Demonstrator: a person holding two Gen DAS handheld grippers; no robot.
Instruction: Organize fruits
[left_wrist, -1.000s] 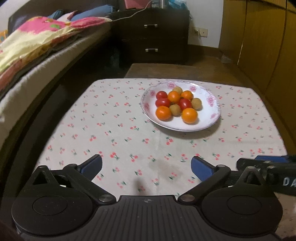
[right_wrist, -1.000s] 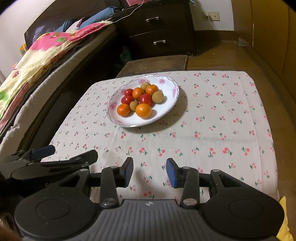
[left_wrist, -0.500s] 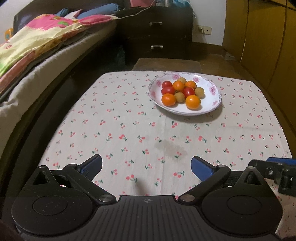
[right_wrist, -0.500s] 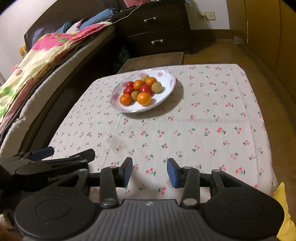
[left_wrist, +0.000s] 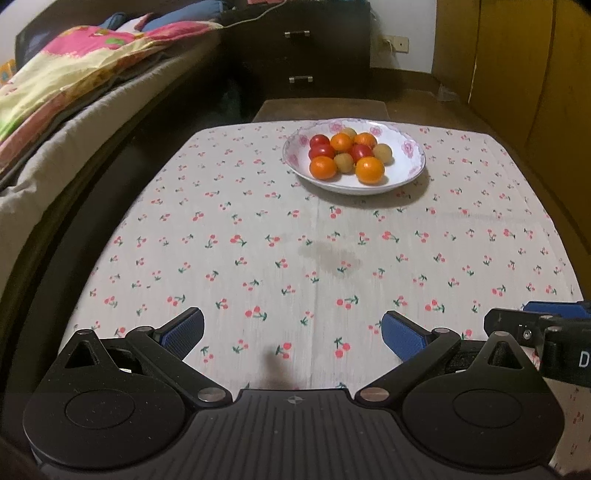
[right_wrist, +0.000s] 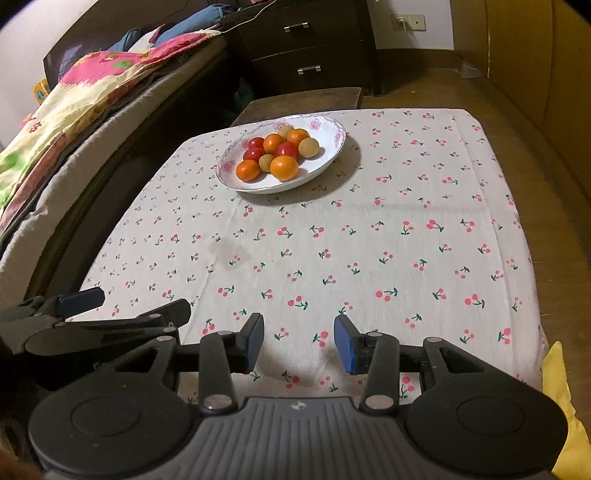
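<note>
The left gripper (left_wrist: 291, 330) hovers at six o'clock over the cherry-print tablecloth (left_wrist: 258, 221), jaws spread wide and empty. The plate (left_wrist: 410, 173) of fruits (left_wrist: 345, 155) sits toward twelve o'clock. The right gripper (right_wrist: 299, 341) hovers, jaws partly apart, holding nothing.

A cherry-print cloth (left_wrist: 258, 236) is covering the bench, with a faint damp-looking stain (left_wrist: 332, 256) showing near its middle. A bed (left_wrist: 55, 155) is running along the left, a bright patchwork quilt (left_wrist: 85, 62) lying on it. A dark drawer chest (right_wrist: 306, 48) is standing against the far wall beside a socket (right_wrist: 408, 22).
</note>
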